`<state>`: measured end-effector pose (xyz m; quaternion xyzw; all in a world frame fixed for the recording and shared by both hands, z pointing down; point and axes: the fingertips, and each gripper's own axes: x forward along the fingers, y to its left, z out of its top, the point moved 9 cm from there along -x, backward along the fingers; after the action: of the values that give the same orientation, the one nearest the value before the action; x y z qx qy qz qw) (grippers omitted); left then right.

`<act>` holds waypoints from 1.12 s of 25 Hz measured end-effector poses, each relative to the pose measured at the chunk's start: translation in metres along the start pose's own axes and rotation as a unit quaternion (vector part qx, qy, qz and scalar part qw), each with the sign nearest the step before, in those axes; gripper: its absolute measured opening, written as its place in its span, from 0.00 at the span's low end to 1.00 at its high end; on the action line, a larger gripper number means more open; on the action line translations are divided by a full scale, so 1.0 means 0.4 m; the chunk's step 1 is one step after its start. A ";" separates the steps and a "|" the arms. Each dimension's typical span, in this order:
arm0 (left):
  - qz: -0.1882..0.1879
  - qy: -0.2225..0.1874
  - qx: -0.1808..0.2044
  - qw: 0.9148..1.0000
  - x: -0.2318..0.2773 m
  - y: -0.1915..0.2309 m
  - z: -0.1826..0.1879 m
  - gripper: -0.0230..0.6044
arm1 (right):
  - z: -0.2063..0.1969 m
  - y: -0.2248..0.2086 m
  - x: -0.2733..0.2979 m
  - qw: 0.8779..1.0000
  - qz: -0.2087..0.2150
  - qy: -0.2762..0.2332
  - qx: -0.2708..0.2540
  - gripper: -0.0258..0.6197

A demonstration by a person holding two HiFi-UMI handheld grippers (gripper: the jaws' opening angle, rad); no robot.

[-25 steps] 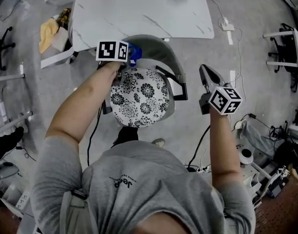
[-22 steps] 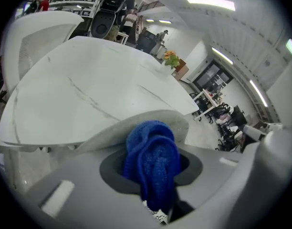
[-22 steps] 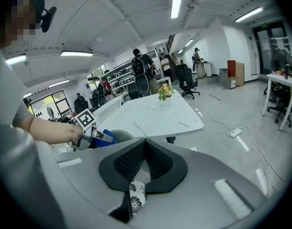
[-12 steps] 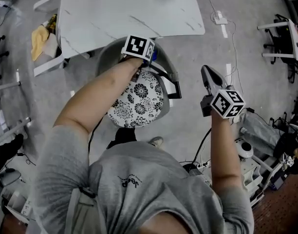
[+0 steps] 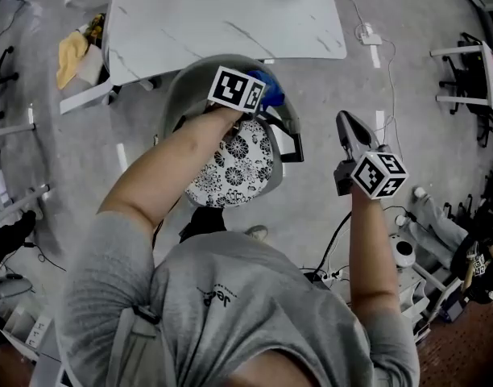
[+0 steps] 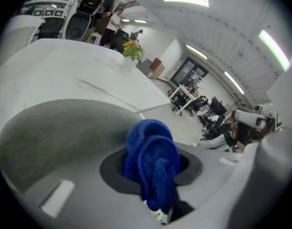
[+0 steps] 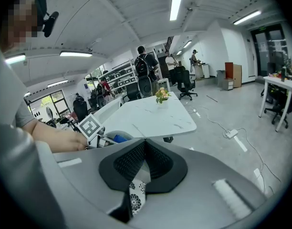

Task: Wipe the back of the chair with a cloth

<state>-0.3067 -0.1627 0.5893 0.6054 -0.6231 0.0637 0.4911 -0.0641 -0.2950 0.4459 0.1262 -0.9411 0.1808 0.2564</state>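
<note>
Seen from the head view, the chair has a curved grey back (image 5: 182,87) and a black-and-white floral seat (image 5: 230,172). My left gripper (image 5: 258,95) is at the right part of the back's top rim, shut on a blue cloth (image 5: 269,89). In the left gripper view the blue cloth (image 6: 153,163) bunches between the jaws, with the grey chair back (image 6: 55,128) just beyond and to the left. My right gripper (image 5: 355,135) hangs to the right of the chair over the floor, shut on nothing. Its closed tips (image 7: 145,142) point toward the chair.
A white marble table (image 5: 222,14) stands right behind the chair. The chair's black armrest (image 5: 293,147) juts out on the right. A yellow rag (image 5: 69,55) lies at far left. A power strip (image 5: 370,35) and cables cross the floor; desks stand at right. People stand far off.
My left gripper has slid rightward along the top of the chair back, carrying the blue cloth. The right gripper has stayed nearly still.
</note>
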 end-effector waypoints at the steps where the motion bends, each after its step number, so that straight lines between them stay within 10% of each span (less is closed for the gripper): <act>1: 0.007 -0.008 -0.014 1.000 -0.031 0.021 -0.023 0.32 | -0.001 0.010 0.008 1.000 0.006 0.002 -0.002 0.04; 13: 0.141 -0.047 -0.178 0.973 -0.324 0.319 -0.333 0.32 | 0.016 0.141 0.134 0.997 0.065 0.022 -0.033 0.04; 28: 0.110 -0.034 -0.260 0.959 -0.205 0.372 -0.261 0.32 | 0.020 0.111 0.113 0.999 0.037 0.027 -0.024 0.04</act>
<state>-0.3900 0.0028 0.6626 0.3866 -0.6973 -0.0677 0.5997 -0.1200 -0.2647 0.4511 0.0802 -0.9418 0.1705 0.2783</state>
